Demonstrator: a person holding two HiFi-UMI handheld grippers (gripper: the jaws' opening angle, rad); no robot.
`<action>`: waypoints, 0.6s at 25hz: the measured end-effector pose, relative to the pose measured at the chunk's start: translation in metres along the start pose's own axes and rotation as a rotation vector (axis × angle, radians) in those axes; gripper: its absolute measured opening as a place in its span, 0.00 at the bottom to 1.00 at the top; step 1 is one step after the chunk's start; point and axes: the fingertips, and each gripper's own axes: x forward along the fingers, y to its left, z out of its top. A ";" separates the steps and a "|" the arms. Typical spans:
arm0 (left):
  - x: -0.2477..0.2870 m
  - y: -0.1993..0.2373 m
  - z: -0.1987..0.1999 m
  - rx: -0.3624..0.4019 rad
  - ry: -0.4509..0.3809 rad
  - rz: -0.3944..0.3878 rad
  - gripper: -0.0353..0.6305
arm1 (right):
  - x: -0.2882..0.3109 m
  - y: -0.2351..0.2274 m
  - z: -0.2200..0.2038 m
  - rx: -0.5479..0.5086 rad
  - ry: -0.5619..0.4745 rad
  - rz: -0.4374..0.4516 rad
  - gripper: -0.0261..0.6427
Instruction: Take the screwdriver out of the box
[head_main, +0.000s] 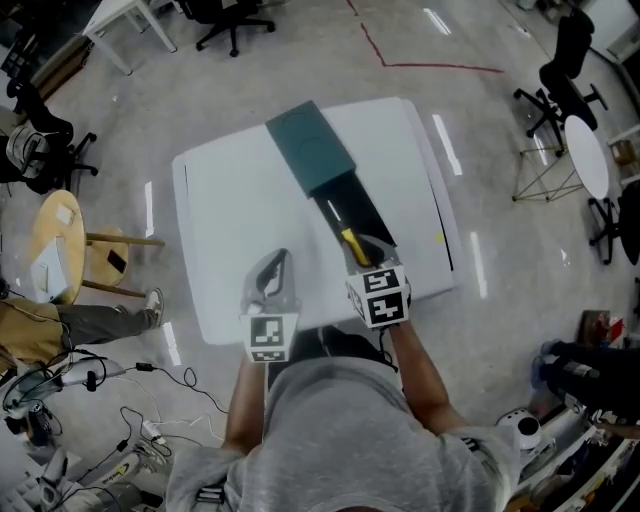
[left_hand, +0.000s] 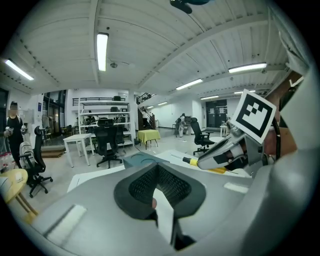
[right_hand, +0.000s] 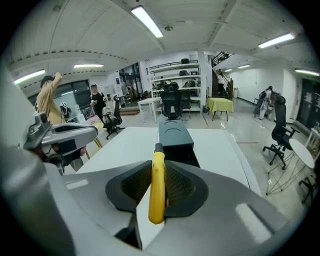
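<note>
The right gripper view shows the right gripper (right_hand: 159, 172) with its pads clamped on the yellow plastic-handled screwdriver (right_hand: 157, 195). The dark teal sliding box (right_hand: 175, 134) lies beyond at 12 o'clock. The left gripper view shows the left gripper (left_hand: 158, 169) closed and empty. The head view gives only a sliver of yellow, and the blade tip cannot be made out.

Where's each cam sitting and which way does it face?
Head view: on the person's head, steeply down on table, box; torso, arms, left gripper, right gripper show.
Left gripper view: on the left gripper, near level over the table; own closed jaws show.
Right gripper view: on the right gripper, down toward the box; jaws grip the screwdriver.
Shared: all show the screwdriver.
</note>
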 end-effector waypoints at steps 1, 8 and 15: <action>-0.003 0.005 0.001 -0.002 -0.004 0.011 0.07 | 0.001 0.005 0.004 -0.008 -0.003 0.008 0.16; -0.019 0.040 0.008 -0.020 -0.020 0.090 0.07 | 0.008 0.035 0.032 -0.066 -0.028 0.066 0.16; -0.033 0.073 0.014 -0.030 -0.041 0.158 0.07 | 0.022 0.071 0.057 -0.124 -0.050 0.127 0.16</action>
